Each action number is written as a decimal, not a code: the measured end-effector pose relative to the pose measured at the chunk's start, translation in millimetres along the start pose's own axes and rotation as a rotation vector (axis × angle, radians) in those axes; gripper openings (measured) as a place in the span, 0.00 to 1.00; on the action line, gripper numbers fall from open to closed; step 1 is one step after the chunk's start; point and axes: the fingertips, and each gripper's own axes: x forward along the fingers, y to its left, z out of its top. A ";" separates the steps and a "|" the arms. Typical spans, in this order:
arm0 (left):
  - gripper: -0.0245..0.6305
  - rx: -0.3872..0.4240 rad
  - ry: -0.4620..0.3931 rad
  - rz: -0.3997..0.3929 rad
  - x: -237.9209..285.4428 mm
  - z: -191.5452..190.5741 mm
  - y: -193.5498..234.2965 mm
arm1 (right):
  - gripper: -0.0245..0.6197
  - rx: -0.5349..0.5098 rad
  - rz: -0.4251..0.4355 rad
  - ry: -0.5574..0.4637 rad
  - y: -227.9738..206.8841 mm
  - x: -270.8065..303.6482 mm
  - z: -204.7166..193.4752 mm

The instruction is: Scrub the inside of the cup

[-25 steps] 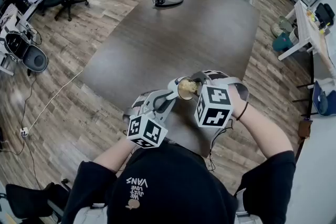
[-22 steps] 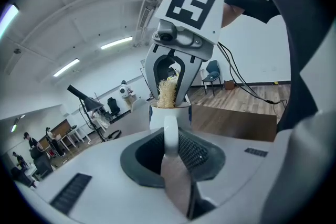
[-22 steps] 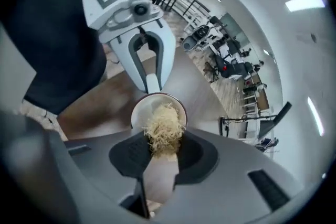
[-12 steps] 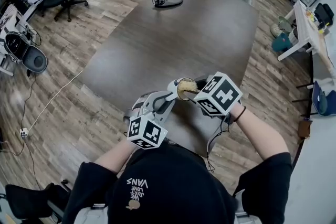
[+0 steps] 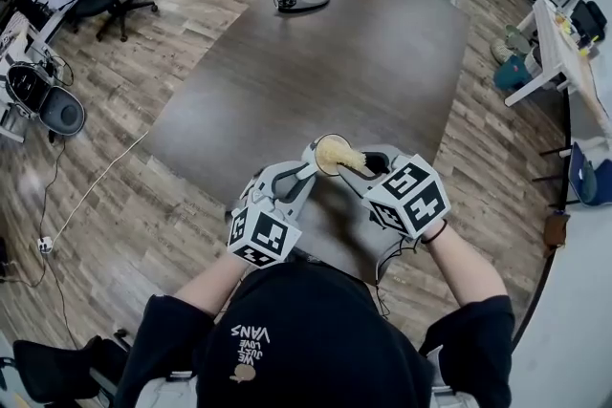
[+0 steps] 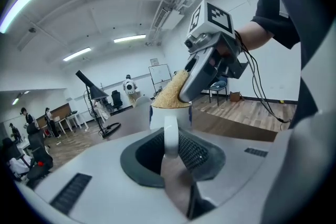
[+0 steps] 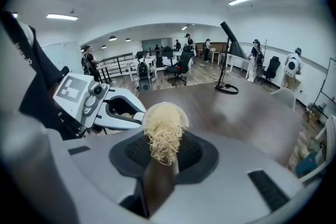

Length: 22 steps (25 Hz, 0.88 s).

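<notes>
Over the near edge of the dark table (image 5: 316, 62) on the office's wood floor (image 5: 124, 205), the left gripper (image 5: 306, 173) pinches the white cup (image 5: 313, 151) by its handle, while the right gripper (image 5: 369, 165) clamps the straw-like scrubber (image 5: 342, 155) filling it.

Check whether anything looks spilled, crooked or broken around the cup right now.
Nothing stands out. The left gripper grips the white cup by its handle, the right gripper holds a tan fibrous scrubber in its mouth, and no spill or damage shows.

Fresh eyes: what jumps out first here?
A tan fibrous scrubber stuffed into the mouth of a white cup, held over the near end of the dark table. The left gripper pinches the cup's handle; the right gripper clamps the scrubber. Black-and-white marker cubes top both grippers.
</notes>
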 end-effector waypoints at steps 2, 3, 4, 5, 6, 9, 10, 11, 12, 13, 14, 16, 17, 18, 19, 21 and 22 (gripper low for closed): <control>0.14 -0.040 -0.012 0.001 1.1 1.1 1.3 | 0.19 0.037 -0.024 -0.079 -3.0 -4.2 2.9; 0.14 -0.061 -0.019 0.002 1.7 2.2 2.6 | 0.19 0.051 -0.040 -0.122 -4.9 -7.1 5.6; 0.14 -0.083 -0.025 0.003 2.0 3.2 4.4 | 0.19 0.063 -0.060 -0.165 -7.1 -10.1 8.7; 0.14 -0.103 -0.031 0.005 2.2 3.8 6.5 | 0.19 0.070 -0.081 -0.202 -9.1 -12.7 11.4; 0.14 -0.122 -0.036 0.008 2.3 3.7 8.7 | 0.19 0.075 -0.102 -0.234 -10.5 -14.8 13.3; 0.14 -0.167 -0.043 0.014 2.1 1.9 14.2 | 0.19 0.088 -0.156 -0.313 -11.7 -21.3 15.9; 0.14 -0.181 -0.046 0.019 2.2 1.8 16.0 | 0.19 0.091 -0.176 -0.338 -12.7 -24.2 16.2; 0.14 -0.194 -0.049 0.023 2.4 1.4 17.8 | 0.19 0.093 -0.199 -0.361 -14.4 -27.3 16.3; 0.14 -0.207 -0.052 0.028 2.6 0.6 19.5 | 0.19 0.097 -0.223 -0.384 -16.4 -30.3 16.4; 0.14 -0.219 -0.055 0.033 2.8 -0.5 21.1 | 0.19 0.106 -0.242 -0.406 -18.1 -33.2 16.7; 0.14 -0.231 -0.058 0.037 2.9 -1.7 22.9 | 0.19 0.122 -0.255 -0.430 -19.2 -35.9 17.2; 0.14 -0.256 -0.066 0.045 2.9 -3.3 26.3 | 0.19 0.163 -0.266 -0.478 -20.4 -41.4 18.1; 0.14 -0.267 -0.071 0.048 3.1 -3.5 27.7 | 0.19 0.183 -0.270 -0.500 -21.0 -44.3 17.8; 0.14 -0.275 -0.075 0.052 3.6 -3.5 28.9 | 0.19 0.203 -0.273 -0.518 -21.7 -47.1 16.8; 0.14 -0.281 -0.079 0.055 4.2 -3.8 30.0 | 0.19 0.221 -0.276 -0.534 -22.2 -49.4 15.1; 0.14 -0.293 -0.082 0.061 5.7 -6.2 32.2 | 0.19 0.255 -0.280 -0.557 -21.9 -52.3 11.1; 0.14 -0.301 -0.082 0.062 6.3 -8.3 33.1 | 0.19 0.269 -0.282 -0.564 -21.1 -53.0 9.1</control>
